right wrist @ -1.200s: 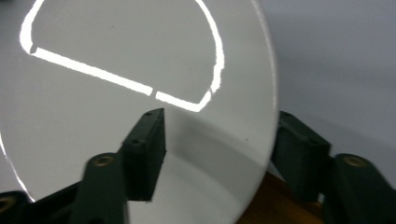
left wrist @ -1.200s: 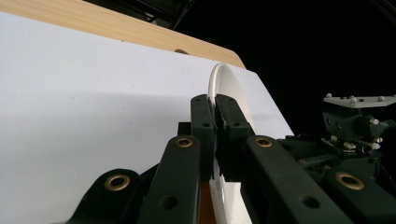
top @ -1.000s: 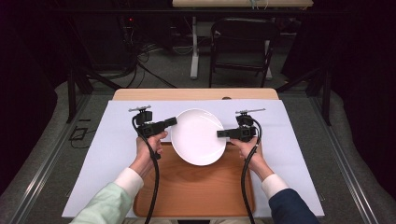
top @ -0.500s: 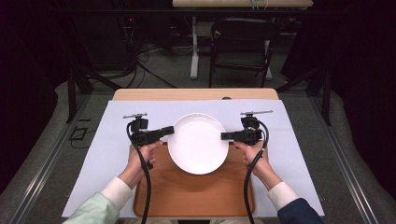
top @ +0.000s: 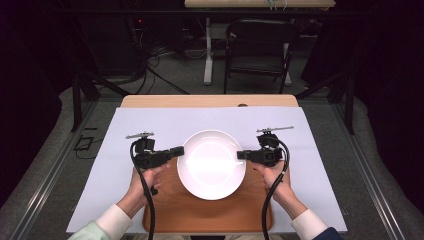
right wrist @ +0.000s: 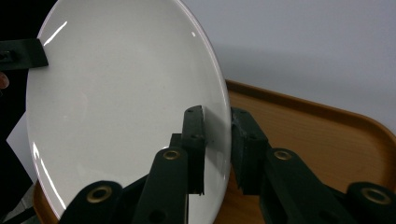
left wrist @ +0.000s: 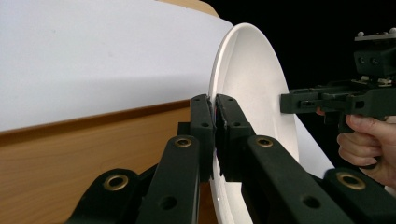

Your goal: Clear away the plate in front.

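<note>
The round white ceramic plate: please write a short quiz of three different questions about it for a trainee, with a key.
1. True or false: the round white ceramic plate has food on it.
2. How many grippers clamp its rim?
A one
B two
3. Fill in: the plate is over the ____ wooden tray.
Key: 1 false, it is bare. 2 B, the left hand-held gripper and the right hand-held gripper pinch opposite edges. 3 brown.

We're holding two matte black pistol-grip grippers [top: 176, 151] [top: 242, 155] with brass-ringed jaw pivots and looping black cables [top: 148, 200], wearing pale green and navy sleeves.
</note>
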`<state>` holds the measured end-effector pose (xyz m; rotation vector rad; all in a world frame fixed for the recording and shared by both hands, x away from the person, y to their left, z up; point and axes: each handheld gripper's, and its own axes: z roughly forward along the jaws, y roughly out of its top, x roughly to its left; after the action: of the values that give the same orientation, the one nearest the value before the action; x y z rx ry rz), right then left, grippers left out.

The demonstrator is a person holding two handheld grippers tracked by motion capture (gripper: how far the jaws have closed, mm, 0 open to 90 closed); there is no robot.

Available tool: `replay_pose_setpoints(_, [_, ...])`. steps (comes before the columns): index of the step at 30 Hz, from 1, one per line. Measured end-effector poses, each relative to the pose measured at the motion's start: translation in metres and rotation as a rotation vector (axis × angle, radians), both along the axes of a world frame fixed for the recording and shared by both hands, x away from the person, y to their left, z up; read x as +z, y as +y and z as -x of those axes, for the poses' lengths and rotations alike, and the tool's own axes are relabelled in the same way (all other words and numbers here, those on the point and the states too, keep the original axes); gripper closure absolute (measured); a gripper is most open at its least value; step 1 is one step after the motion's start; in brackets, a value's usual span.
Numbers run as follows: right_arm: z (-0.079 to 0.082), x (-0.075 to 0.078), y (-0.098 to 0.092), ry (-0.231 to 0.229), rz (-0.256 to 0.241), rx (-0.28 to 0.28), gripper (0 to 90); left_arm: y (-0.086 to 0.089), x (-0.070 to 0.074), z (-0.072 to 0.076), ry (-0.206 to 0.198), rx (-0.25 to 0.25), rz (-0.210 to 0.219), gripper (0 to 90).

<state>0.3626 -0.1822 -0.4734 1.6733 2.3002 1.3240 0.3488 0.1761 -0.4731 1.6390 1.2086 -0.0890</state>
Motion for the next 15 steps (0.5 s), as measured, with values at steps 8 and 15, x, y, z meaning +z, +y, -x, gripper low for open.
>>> replay_pose_setpoints(8, [0.013,-0.002,0.004,0.001,0.024,-0.001,77.8,0.002,-0.007,0.010,0.014,-0.008,-0.016,85.8])
replay_pose_setpoints(15, [0.023,-0.006,0.007,0.013,0.036,0.004,78.1,0.005,-0.015,0.016,0.044,-0.011,-0.016,85.3])
